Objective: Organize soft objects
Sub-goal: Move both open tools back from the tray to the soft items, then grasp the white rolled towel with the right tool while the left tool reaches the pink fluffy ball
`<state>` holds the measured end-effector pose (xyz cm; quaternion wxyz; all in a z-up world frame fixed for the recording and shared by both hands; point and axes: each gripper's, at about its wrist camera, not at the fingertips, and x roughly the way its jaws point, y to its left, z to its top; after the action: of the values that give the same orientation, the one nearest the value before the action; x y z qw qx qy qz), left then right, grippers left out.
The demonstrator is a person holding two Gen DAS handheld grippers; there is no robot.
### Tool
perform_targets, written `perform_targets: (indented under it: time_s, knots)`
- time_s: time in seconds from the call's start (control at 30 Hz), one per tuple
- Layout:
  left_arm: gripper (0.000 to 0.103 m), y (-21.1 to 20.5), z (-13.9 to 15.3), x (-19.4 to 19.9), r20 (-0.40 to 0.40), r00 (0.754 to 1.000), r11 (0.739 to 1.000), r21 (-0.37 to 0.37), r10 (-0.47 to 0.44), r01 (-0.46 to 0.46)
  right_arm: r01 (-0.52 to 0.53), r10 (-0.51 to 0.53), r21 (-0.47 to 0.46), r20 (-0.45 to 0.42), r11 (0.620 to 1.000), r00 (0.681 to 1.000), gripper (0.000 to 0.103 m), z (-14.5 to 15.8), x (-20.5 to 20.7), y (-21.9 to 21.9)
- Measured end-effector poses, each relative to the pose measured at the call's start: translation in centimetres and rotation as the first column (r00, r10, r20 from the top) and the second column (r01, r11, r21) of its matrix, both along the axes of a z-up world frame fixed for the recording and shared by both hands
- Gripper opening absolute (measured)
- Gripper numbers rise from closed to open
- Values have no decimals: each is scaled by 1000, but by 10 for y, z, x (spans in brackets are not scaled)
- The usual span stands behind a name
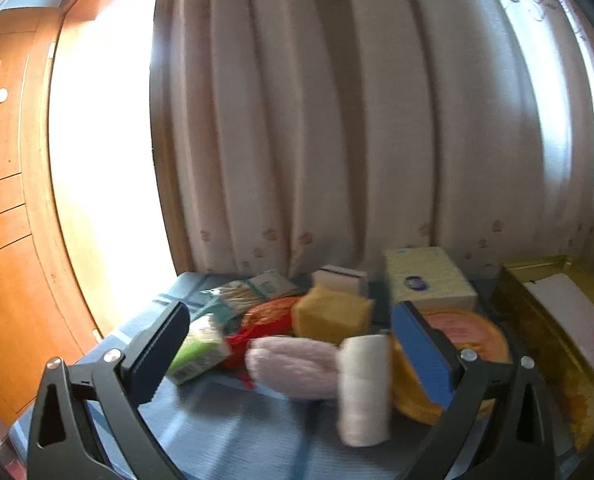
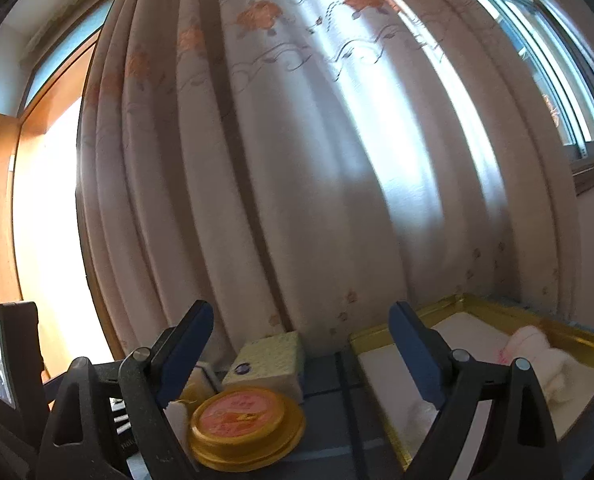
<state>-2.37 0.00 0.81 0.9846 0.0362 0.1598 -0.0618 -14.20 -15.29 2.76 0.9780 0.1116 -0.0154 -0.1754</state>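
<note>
We see the left gripper [image 1: 289, 344] standing wide, its jaws apart with nothing pressed between them. Ahead of it, on the table [image 1: 225, 432] with its blue cloth, lies a cluster of soft things: a pale pink knitted piece [image 1: 293, 366] lying flat, a white roll [image 1: 364, 390] standing upright just right of it and touching it, and a yellow sponge [image 1: 331, 314] behind them. A green packet [image 1: 199, 352] sits beside the left finger, with red netting [image 1: 239, 340] between it and the pink piece. Further back are a pack of cotton swabs [image 1: 237, 296], a small white box [image 1: 339, 278] and a pale yellow tissue pack [image 1: 429, 280]. A round gold tin [image 1: 473, 334] with a pink lid sits partly behind the right finger.

At the right edge stands a gold tray [image 1: 537, 320] with a white lining.

Our right gripper [image 2: 301, 360] is likewise wide and holds nothing. In its view the gold tin [image 2: 241, 424] lies low between the jaws, the tissue pack [image 2: 269, 360] behind it. The gold tray [image 2: 569, 340] is to the right, and a soft pink-and-white piece [image 2: 545, 360] lies inside it on the lining. A curtain [image 2: 297, 160] hangs behind everything.
</note>
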Motion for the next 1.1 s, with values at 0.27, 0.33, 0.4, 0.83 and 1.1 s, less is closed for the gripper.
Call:
perform_targets:
  time_s: [0.27,0.33,0.4,0.83,1.1]
  knots:
    - [103,62,-1,21,-12,988,988,24,156,-155,-94,97,28,-98,995,991,91,-5,25,22]
    - [103,75,-1,25,-4,977,976,46,211,-211,-139,144,46,-145,989,979,91,-8,35,29]
    - [103,88,-1,29,-11,972,971,41,236,-236,-193,208,90,-203,977,957,91,-13,44,35]
    - [103,120,-8,45,-116,946,950,-42,304,-310,-370,457,272,-450,889,768,64,-51,86,87]
    - [102,133,-12,53,-180,931,938,-89,316,-336,-334,499,380,-526,862,689,62,-70,124,80]
